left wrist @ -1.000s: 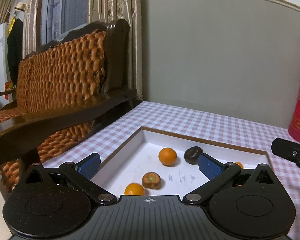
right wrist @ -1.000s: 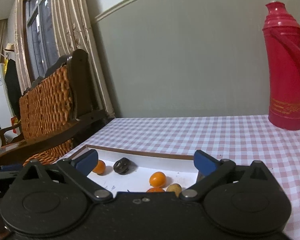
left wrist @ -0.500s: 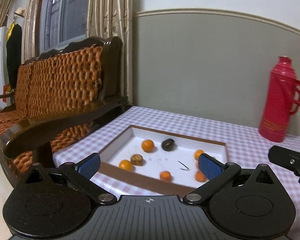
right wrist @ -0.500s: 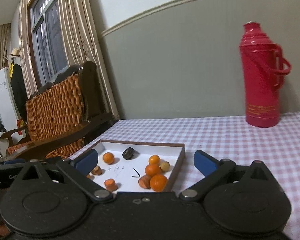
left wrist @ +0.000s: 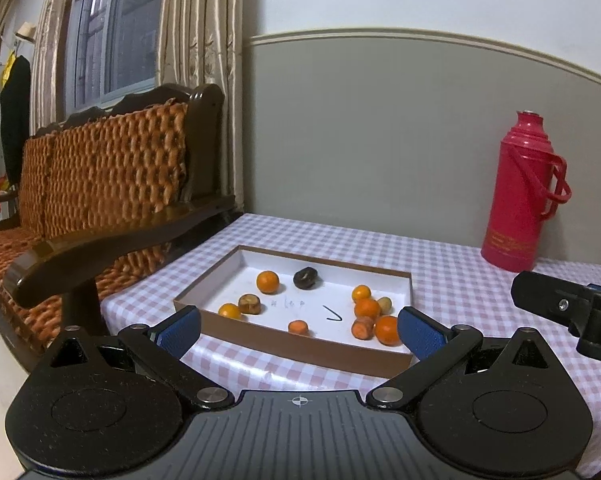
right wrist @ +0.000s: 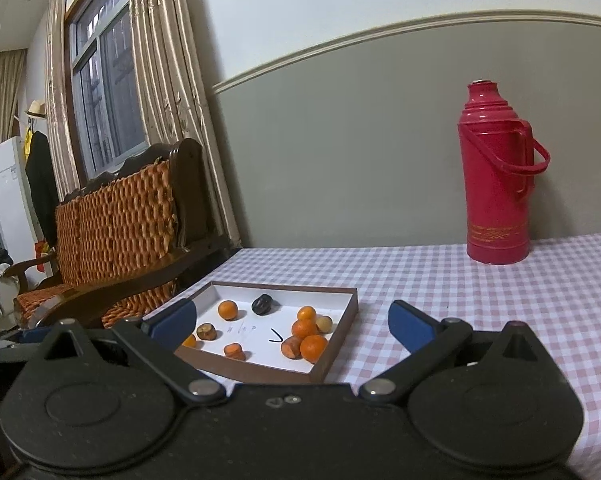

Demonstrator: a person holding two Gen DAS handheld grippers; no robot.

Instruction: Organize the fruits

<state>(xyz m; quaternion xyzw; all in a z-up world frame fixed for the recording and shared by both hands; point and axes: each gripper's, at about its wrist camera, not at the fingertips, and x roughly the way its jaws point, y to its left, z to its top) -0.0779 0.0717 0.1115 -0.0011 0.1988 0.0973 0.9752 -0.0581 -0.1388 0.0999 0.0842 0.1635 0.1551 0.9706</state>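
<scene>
Both tools are held above the near edge of the table (left wrist: 480, 264), short of the tray. The left tool (left wrist: 298, 326) is spread wide with nothing between its blue pads (left wrist: 179, 326). The right tool (right wrist: 292, 322) is likewise spread wide and empty; part of it is seen at the right edge of the left wrist view.

A shallow brown-rimmed tray (left wrist: 300, 346) with a white floor is set on the pink checked tablecloth (right wrist: 500, 292), near the table's left side. Fruits are scattered inside it: an orange (left wrist: 267, 282) and a dark fruit (left wrist: 306, 278) toward the back, a brownish fruit (left wrist: 249, 304) touching a small orange (left wrist: 229, 311) at the left, and a cluster of oranges (left wrist: 374, 320) bunched in the right front corner. A red thermos (right wrist: 496, 180) is placed upright at the back, well apart from the tray. A woven-backed wooden bench (left wrist: 100, 184) is seen left of the table.
</scene>
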